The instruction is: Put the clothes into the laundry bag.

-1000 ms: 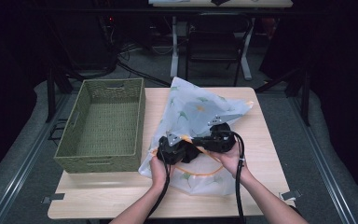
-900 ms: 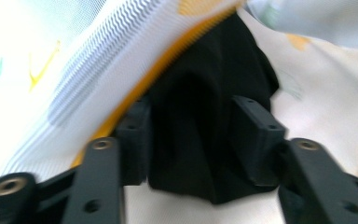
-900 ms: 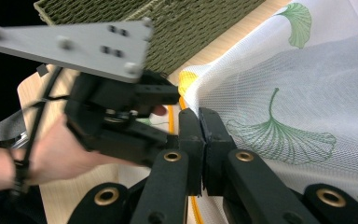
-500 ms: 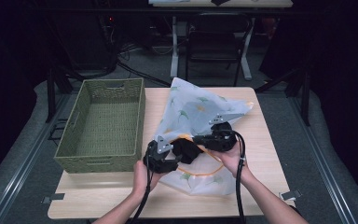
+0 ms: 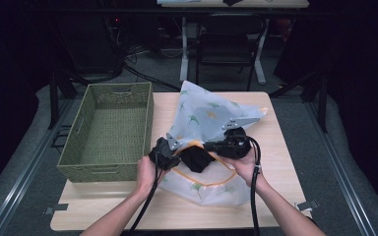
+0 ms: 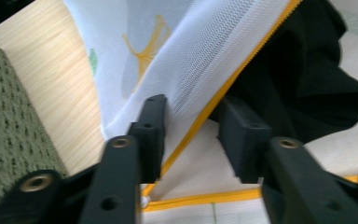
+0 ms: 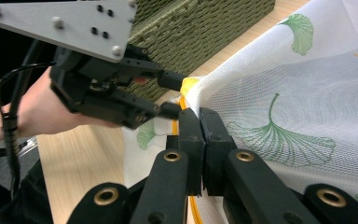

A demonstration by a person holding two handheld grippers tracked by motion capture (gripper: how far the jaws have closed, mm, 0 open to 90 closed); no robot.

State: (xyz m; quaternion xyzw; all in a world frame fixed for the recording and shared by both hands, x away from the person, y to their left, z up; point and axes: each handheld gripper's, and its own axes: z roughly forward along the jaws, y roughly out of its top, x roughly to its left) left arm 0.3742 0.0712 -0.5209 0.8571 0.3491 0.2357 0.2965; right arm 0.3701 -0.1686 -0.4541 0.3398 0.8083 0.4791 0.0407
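Mesh bag [image 5: 211,123] lies mid-table, just beside the basket [image 5: 109,129] at its 3 o'clock. Right gripper [image 7: 200,122] is clenched on the bag's yellow rim. Left gripper [image 6: 193,122] jaws are apart, straddling the rim at the mouth's 9 o'clock. Black cloth [image 5: 195,158] sits inside the mouth.
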